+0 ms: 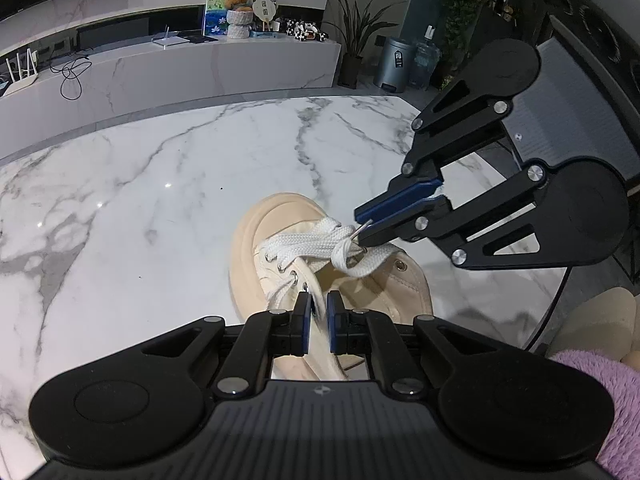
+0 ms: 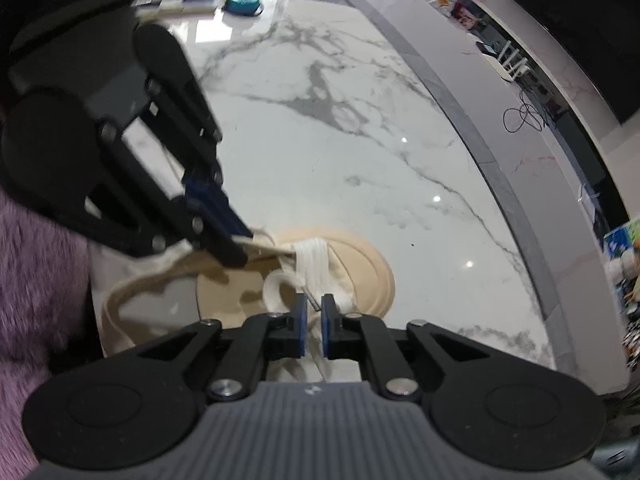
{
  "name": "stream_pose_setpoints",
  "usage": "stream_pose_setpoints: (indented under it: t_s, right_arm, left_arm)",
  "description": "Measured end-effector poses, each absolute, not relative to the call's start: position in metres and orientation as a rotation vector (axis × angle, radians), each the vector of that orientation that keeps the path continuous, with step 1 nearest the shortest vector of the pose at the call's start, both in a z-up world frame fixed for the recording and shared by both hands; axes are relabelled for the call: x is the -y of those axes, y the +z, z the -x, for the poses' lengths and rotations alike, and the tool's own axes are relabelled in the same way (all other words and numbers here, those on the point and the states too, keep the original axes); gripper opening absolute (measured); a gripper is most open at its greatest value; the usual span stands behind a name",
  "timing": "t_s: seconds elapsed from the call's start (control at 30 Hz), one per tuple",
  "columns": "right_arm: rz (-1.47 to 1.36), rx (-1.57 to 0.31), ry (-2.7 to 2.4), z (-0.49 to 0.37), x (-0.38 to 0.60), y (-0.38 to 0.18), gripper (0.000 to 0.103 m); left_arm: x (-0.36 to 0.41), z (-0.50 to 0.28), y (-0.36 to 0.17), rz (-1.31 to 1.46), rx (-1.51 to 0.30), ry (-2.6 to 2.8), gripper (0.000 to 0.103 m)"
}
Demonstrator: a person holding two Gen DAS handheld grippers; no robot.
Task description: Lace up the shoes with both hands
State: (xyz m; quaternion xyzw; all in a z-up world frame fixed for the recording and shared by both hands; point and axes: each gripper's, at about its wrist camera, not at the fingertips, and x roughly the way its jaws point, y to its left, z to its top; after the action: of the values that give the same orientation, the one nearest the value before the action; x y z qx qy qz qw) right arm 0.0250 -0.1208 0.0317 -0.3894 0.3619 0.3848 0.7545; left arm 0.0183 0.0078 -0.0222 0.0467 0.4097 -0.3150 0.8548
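Currently we see the left gripper jaws clamping one white lace strand; right gripper jaws pinch its tip over the beige shoe on the counter.

White marble table; marble console behind; potted plant

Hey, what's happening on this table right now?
A person with a gripper in each hand is lacing a beige shoe on a marble table. The right gripper is pinched on the tip of the white lace near the top eyelets. The left gripper is closed around another stretch of lace. No bow is tied yet.
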Motion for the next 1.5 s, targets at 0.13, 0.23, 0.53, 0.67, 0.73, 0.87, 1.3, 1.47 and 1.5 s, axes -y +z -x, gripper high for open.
stream_pose_setpoints:
  t_s: [0.13, 0.23, 0.53, 0.67, 0.73, 0.87, 1.3, 1.47, 1.5]
  right_arm:
    - [0.743, -0.804, 0.828, -0.029, 0.124, 0.032, 0.026]
    - [0.682, -0.817, 0.824, -0.03, 0.127, 0.03, 0.026]
    - [0.51, -0.829, 0.786, -0.041, 0.132, 0.033, 0.046]
    - [0.497, -0.84, 0.796, -0.044, 0.129, 0.03, 0.042]
    - [0.505, -0.847, 0.81, -0.044, 0.125, 0.026, 0.039]
    - [0.546, -0.85, 0.823, -0.045, 0.116, 0.017, 0.028]
    - [0.583, -0.88, 0.852, -0.031, 0.117, 0.01, 0.005]
    - [0.591, -0.889, 0.861, -0.027, 0.117, 0.007, 0.005]
    - [0.593, -0.888, 0.86, -0.027, 0.117, 0.007, 0.005]
  left_arm:
    - [-0.008, -0.018, -0.022, -0.094, -0.862, -0.659, 0.006]
    - [-0.008, -0.018, -0.022, -0.091, -0.862, -0.657, 0.006]
    - [-0.008, -0.017, -0.022, -0.09, -0.863, -0.654, 0.006]
    - [-0.01, -0.019, -0.021, -0.077, -0.866, -0.652, 0.006]
    - [-0.012, -0.019, -0.021, -0.073, -0.866, -0.653, 0.006]
    - [-0.014, -0.019, -0.02, -0.067, -0.863, -0.654, 0.006]
    - [-0.024, -0.023, -0.022, -0.044, -0.874, -0.647, 0.006]
    - [-0.024, -0.022, -0.022, -0.051, -0.875, -0.642, 0.006]
    - [-0.024, -0.022, -0.022, -0.051, -0.876, -0.641, 0.006]
